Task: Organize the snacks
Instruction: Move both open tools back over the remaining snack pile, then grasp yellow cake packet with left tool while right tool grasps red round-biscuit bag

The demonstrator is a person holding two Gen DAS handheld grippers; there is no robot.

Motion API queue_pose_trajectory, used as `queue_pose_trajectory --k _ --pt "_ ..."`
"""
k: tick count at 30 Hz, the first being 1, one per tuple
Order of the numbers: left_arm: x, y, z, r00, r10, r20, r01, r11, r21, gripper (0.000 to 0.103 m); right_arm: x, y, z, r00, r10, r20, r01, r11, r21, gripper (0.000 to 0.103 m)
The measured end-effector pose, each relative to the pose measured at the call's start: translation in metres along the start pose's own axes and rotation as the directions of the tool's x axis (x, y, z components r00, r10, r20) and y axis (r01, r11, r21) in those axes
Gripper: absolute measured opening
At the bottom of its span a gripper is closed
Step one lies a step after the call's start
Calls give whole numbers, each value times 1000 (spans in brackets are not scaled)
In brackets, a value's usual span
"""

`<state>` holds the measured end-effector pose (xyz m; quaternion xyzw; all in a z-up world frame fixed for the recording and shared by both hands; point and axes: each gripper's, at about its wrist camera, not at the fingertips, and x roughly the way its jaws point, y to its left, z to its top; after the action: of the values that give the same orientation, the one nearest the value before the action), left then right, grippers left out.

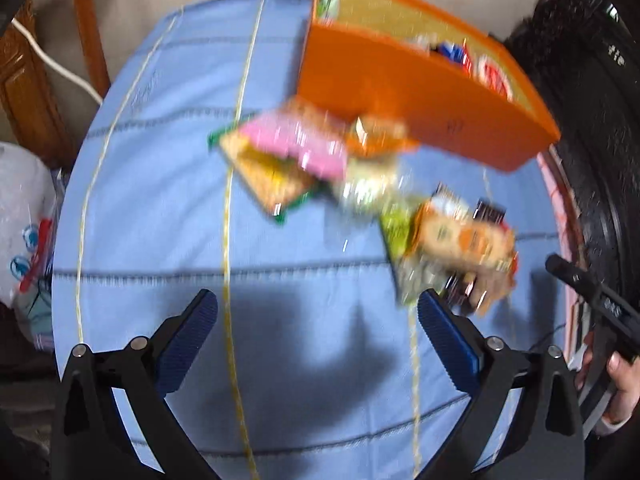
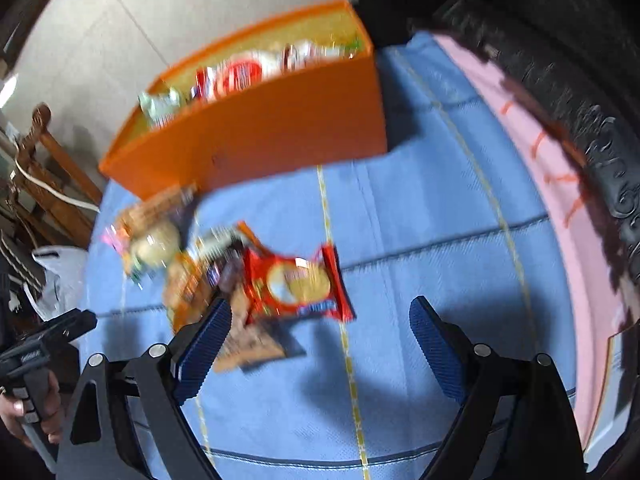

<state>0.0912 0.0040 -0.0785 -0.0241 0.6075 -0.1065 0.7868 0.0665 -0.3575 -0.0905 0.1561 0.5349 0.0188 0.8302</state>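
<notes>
Left tongs (image 1: 318, 322) stand apart at the bottom of the left wrist view, nothing between the blue pads, only bare blue cloth (image 1: 160, 208) and their own shadow under them. Right tongs (image 2: 320, 330) also apart, nothing gripped; the left pad in that view overlaps the edge of the packet pile, contact can't be confirmed through the blur.

Bench is covered by the blue cloth with yellow and dark stripes.

Orange box (image 1: 400, 80) sits upper right in the left wrist view, upper centre in the right wrist view. Open top, already has packets in it: red-and-white ones (image 2: 240, 74) and a pale green one (image 2: 160, 106) at one end.

Loose snacks lie on the cloth just in front of the box, overlapping in a heap:
- pink packet (image 1: 296, 144) on top of a green-edged yellow packet (image 1: 272, 180), centre of the left wrist view
- orange-brown packet (image 1: 464, 236) right of centre, near the right pad
- red packet with a round biscuit picture (image 2: 298, 284) centre of the right wrist view, between the pads but further up frame
- brown packet (image 2: 252, 344) below it, partly under the left pad

Both views are motion-blurred, labels unreadable.

Person's hand (image 1: 616, 384) on the other handle shows at the lower right edge of the left wrist view. White plastic bag (image 1: 24, 232) off the bench at far left. Pink strip (image 2: 560, 216) runs along the bench's right edge.
</notes>
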Motion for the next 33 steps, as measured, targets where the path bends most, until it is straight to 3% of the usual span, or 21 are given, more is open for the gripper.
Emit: queue_pose_trajectory --k 8,13,14,15,17,20,23,25,28,30,33 --pt "6 7 -35 998 51 -45 -52 998 -28 98 48 14 16 998 -5 -59 0 997 -80 88" --pt "3 7 -38 993 99 -60 -103 992 -74 98 71 10 32 994 68 -83 -75 994 -83 85" --pt "2 6 -38 992 107 -64 -113 990 -87 98 71 11 35 992 95 -89 -102 991 -84 71" --pt "1 4 -37 992 107 -65 -113 989 -93 98 67 12 37 988 126 -91 -134 987 -90 46" --pt "-2 -7 -30 992 108 -65 -114 989 -96 98 56 10 38 990 115 -82 -123 987 -103 40" --pt "-4 -33 -14 995 96 -38 -99 990 -96 98 39 -6 39 968 232 -98 -237 970 -48 37" --pt "-2 -66 2 995 98 -13 -99 994 -49 98 18 -18 35 966 248 -77 -254 964 -84 36" --pt "2 -86 10 992 127 3 -127 992 -6 98 9 -25 32 964 258 -65 -263 960 -92 29" --pt "12 -114 22 986 170 1 -169 984 60 98 3 -32 27 961 270 -62 -275 957 -87 28" --pt "15 -119 29 985 170 -10 -170 985 34 98 3 -29 23 962 267 -65 -273 955 -116 26" --pt "24 -114 45 991 118 -62 -123 988 -89 98 10 -30 21 955 282 -94 -291 952 -92 31"
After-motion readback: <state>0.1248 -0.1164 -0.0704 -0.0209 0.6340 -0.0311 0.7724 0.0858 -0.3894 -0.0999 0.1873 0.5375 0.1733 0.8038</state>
